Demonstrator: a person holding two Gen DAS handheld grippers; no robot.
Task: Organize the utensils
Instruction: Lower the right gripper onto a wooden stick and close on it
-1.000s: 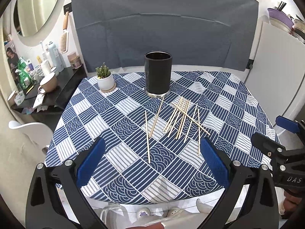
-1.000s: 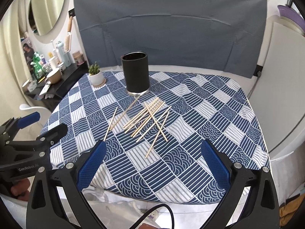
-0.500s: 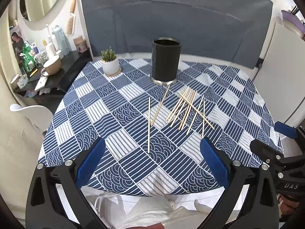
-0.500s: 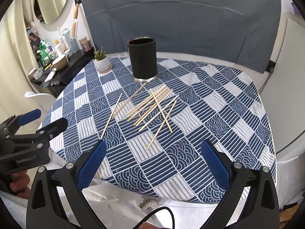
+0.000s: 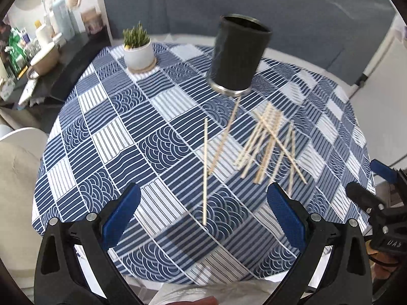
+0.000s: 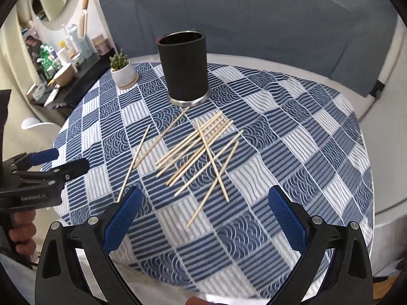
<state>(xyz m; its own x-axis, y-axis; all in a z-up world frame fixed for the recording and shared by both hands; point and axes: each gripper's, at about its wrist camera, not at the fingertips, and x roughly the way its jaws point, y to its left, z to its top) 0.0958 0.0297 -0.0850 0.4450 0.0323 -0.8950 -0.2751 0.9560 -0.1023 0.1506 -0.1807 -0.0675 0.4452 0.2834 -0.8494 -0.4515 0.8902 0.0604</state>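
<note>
Several wooden chopsticks [image 5: 267, 142] lie scattered on the blue patterned tablecloth [image 5: 106, 137], in a loose pile [image 6: 201, 150]. One lone chopstick [image 5: 205, 171] lies to the left of the pile [image 6: 133, 161]. A black cylindrical holder [image 5: 237, 54] stands upright behind them [image 6: 184, 68]. My left gripper [image 5: 203, 216] is open and empty above the near table edge, straddling the lone stick's near end. My right gripper [image 6: 203, 216] is open and empty near the front edge, before the pile.
A small potted plant [image 5: 137, 47] stands at the back left of the table [image 6: 122, 70]. A dark side shelf with bottles and bowls [image 5: 38, 50] is to the left. A grey backdrop [image 6: 241, 12] hangs behind.
Both grippers have moved forward and down toward the table, so the chopsticks and holder appear closer. Both stay open.
</note>
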